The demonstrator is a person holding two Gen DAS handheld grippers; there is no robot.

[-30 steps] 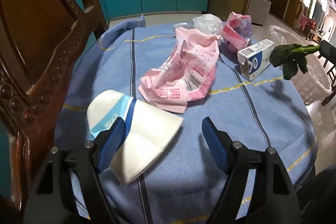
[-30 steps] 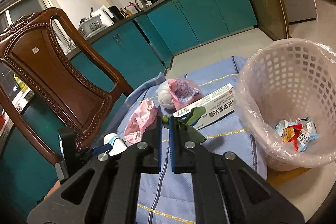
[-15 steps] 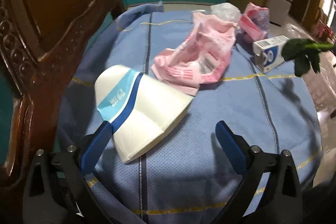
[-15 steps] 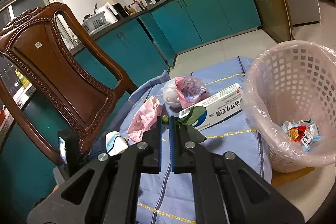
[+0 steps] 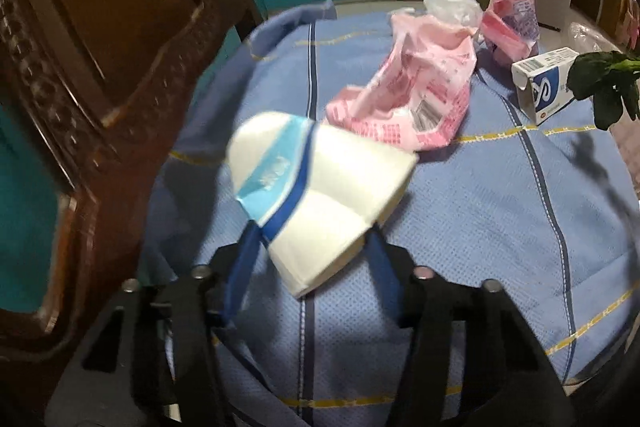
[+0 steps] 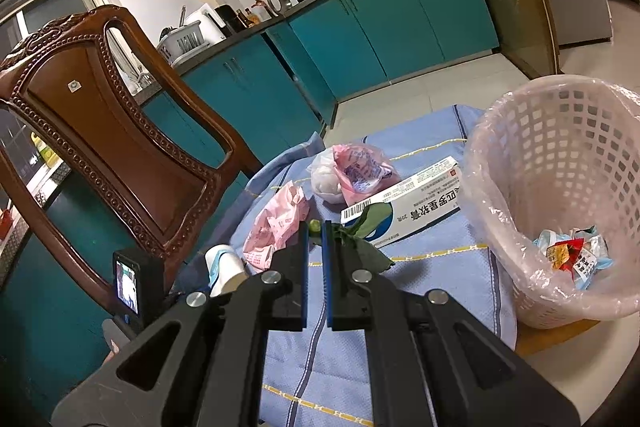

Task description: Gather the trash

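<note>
The step in hand is the pick-up of the tissue pack (image 5: 320,195) on the counter (image 5: 480,219); the left gripper (image 5: 312,255) has just been closing, and its fingers (image 5: 240,267) now pinch the pack's near end, though the blurred frame hides whether the grip is firm; the right gripper (image 6: 316,239) has its fingers pressed together on a green leaf (image 6: 360,247) beside the basket (image 6: 560,187); next, I judge, each load must be lifted and carried over the basket's rim.
</note>
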